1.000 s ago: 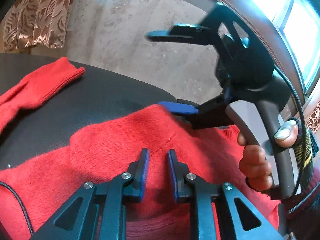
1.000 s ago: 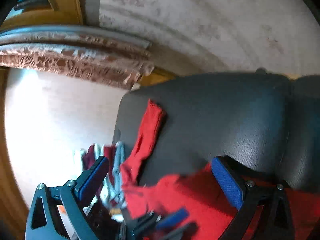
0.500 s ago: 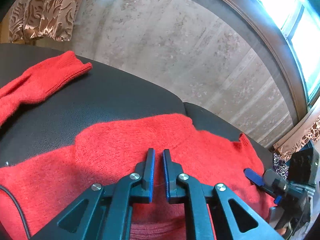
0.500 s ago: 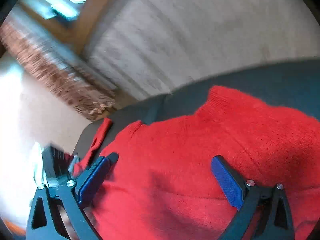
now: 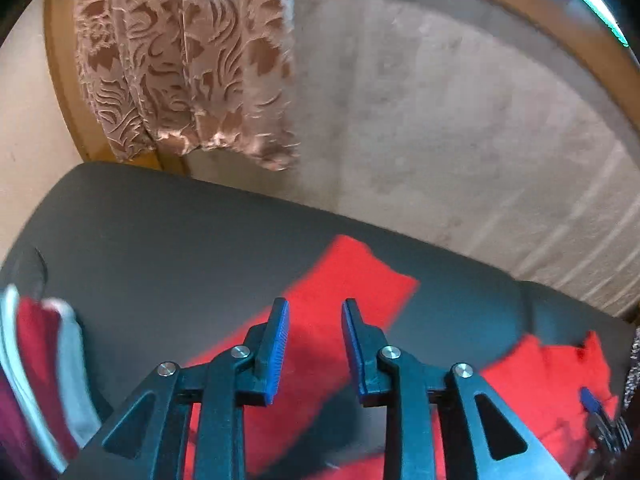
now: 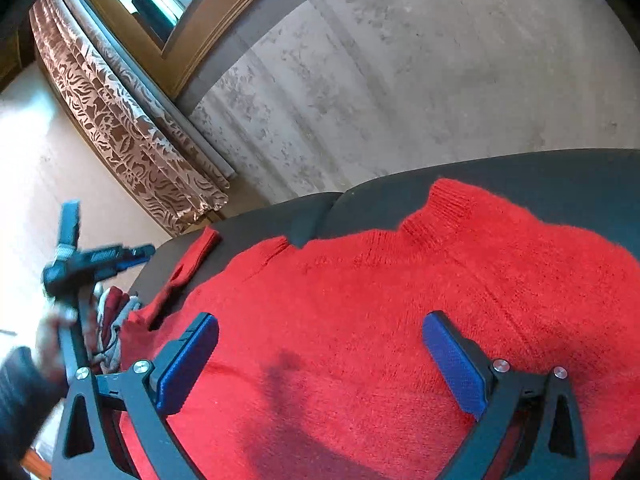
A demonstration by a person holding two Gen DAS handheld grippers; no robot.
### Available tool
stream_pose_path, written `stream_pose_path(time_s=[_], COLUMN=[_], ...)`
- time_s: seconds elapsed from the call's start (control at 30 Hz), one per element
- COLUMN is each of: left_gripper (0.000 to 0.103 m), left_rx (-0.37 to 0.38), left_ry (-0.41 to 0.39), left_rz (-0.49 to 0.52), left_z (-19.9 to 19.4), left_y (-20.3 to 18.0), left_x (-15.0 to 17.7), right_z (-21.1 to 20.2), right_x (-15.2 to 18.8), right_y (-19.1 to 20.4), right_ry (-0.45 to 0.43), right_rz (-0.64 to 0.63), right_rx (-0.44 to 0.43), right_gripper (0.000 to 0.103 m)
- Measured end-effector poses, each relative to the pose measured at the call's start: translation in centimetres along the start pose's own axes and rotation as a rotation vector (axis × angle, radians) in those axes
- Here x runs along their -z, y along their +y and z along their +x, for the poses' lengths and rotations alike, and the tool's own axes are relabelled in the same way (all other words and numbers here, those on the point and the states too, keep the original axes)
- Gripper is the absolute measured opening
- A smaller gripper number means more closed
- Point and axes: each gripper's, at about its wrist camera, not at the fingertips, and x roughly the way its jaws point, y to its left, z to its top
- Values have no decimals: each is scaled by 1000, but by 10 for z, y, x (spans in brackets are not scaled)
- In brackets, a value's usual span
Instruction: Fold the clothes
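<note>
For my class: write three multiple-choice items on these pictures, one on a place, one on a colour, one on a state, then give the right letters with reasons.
1. Where does the sweater lie?
A on the dark cushion
B on the curtain
C on the floor

2. What colour is the sweater?
A blue
B red
C white

3. How does the right gripper stand?
A shut on the sweater
B shut on nothing
C open

Key: 1 A, dark cushion shows around its edges; 2 B, the knit is plainly red; 3 C, its fingers stand wide apart above the knit.

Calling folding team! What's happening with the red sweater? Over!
Left tool open above sleeve. Right tool open over sweater, flat, unfolded. Nothing blocking.
</note>
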Motion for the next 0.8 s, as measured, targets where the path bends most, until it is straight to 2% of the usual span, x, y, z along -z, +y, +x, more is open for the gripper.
stream_pose_path(time_s=[0.1,0.23,0.33,0.4,0.47,0.53,0.57,0.63,0.7,0.8], left_gripper=[29,29,29,39,40,19,6,4,4,4], left_rx=[0,-81,-106,-112,-105,-86,-91,-131,-97,-5], left_ry=[138,227,251,222,198,196,193,159,104,13], left_rz=[88,206,239,224,180,142,117,27,-98,-258], left_z=[29,60,76,77,75,71,68,56,32,-18], left_y=[0,-5,-7,-6,-1,4,7,19,38,61], left_x=[-12,-10,-7,-8,-5,-3,-3,-4,-4,-6], right_z=[-1,-2,-2,-3,-3,-3,-3,-2,-2,-1], right_x=[0,0,0,0,0,0,0,0,-1,-1], right_y=[-1,-1,-2,-2,-2,-1,-1,0,0,0], right_ry=[-5,-13,-16,-18,-18,-19,-18,-17,-15,-13], right_rz=[5,16,19,20,20,19,19,17,15,13], right_rx=[-10,-21,-25,-27,-26,-23,-21,-17,-12,-7], right_gripper=[103,103,103,103,103,103,103,103,103,103])
